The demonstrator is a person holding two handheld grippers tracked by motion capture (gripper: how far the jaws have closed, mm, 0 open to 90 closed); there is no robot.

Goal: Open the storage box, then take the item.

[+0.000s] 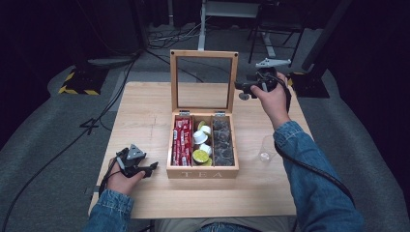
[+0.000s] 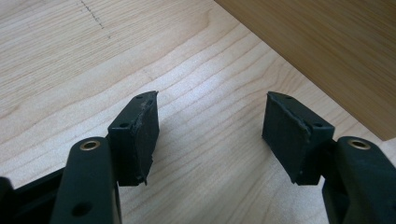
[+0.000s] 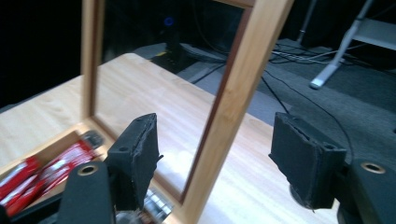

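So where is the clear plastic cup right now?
In the high view, the clear plastic cup stands on the table just right of the tea box, beside the person's right forearm.

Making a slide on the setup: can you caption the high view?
Open tea box on a wooden table; right gripper open at the raised lid, left gripper open beside the box.

The high view is soft and slightly low in detail, with even overhead light brightening the pale wooden table [image 1: 145, 121] while the room behind falls to near black. In the left gripper view the wood grain is sharp and well lit, and the near black jaws cast a soft shadow between them. The right gripper view is blurrier, with a faint sheen on the glass lid [image 3: 154, 84] of the tea box and a dark, out-of-focus background.
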